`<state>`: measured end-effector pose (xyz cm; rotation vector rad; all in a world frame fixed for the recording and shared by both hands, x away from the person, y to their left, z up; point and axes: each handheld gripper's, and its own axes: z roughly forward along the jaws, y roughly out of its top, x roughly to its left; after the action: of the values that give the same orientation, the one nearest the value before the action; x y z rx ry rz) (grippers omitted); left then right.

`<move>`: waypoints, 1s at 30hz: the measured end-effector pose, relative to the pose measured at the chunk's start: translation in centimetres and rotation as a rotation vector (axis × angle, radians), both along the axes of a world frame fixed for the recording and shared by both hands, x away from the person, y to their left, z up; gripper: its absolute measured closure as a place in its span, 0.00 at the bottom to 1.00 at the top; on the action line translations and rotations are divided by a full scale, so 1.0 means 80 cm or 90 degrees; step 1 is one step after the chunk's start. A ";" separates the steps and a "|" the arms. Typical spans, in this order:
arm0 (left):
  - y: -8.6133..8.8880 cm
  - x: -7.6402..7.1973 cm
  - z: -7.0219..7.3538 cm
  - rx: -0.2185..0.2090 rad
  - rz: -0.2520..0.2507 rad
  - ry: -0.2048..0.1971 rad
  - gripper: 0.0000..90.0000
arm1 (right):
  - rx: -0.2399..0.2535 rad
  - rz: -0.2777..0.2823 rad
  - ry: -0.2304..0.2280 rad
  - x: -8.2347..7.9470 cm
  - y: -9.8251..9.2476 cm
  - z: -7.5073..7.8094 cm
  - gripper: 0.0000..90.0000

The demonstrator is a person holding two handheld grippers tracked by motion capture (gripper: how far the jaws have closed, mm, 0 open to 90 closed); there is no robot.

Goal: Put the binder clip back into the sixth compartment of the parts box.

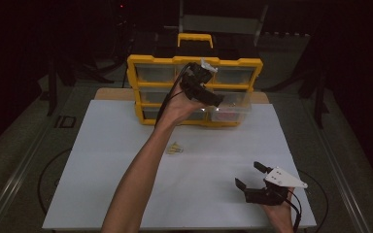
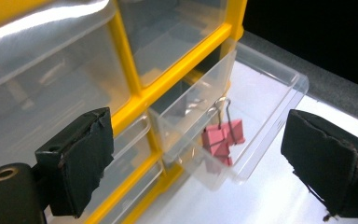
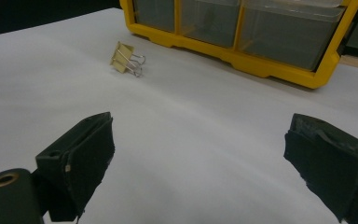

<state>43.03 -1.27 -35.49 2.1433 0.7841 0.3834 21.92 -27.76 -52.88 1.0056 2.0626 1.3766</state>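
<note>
From the high view, my left gripper [image 1: 209, 94] is stretched out to the upper middle of the frame, up against the yellow drawer cabinet [image 1: 148, 62] that stands at the far edge of the white table [image 1: 213, 155]. One clear drawer [image 1: 233, 108] is pulled out at the cabinet's right side, just right of that gripper. A pale yellow binder clip [image 1: 176, 148] lies on the table near the centre of the frame, well apart from the cabinet. My right gripper [image 1: 252, 178] sits at the lower right, jaws spread, with nothing between them.

In the left gripper view, I see my two black jaws standing wide at the lower left and lower right, released and gripping nothing. Between them, in the middle of the frame, the clear drawer [image 2: 261, 107] juts out from the yellow cabinet [image 2: 177, 70], and a pink binder clip [image 2: 221, 140] lies inside it against the drawer's near corner, its wire handles pointing up. No pad touches the drawer or the clip.

In the right gripper view, my jaws again stand apart at the bottom corners, empty, over the bare white table [image 3: 191, 140]. The pale yellow binder clip [image 3: 126, 58] lies in the upper left, just in front of the cabinet [image 3: 270, 65] that runs along the top of the frame.
</note>
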 end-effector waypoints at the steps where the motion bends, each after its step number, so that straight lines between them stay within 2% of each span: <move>1: 0.003 -0.001 -0.003 0.001 0.002 0.002 0.12 | 0.001 -0.001 0.001 0.000 0.000 0.000 0.09; 9: 0.022 -0.006 -0.037 0.024 0.005 0.023 0.14 | 0.000 -0.001 0.002 -0.001 -0.002 0.000 0.09; 21: 0.044 -0.013 -0.084 0.052 0.026 0.046 0.17 | -0.003 -0.002 0.001 -0.001 -0.001 0.000 0.09; 30: 0.060 -0.016 -0.116 0.057 0.041 0.068 0.17 | -0.002 -0.001 0.001 -0.001 0.000 0.000 0.09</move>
<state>41.76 3.50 -44.74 2.2407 0.9140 0.3447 21.83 -27.79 -52.87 1.0072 2.0643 1.3707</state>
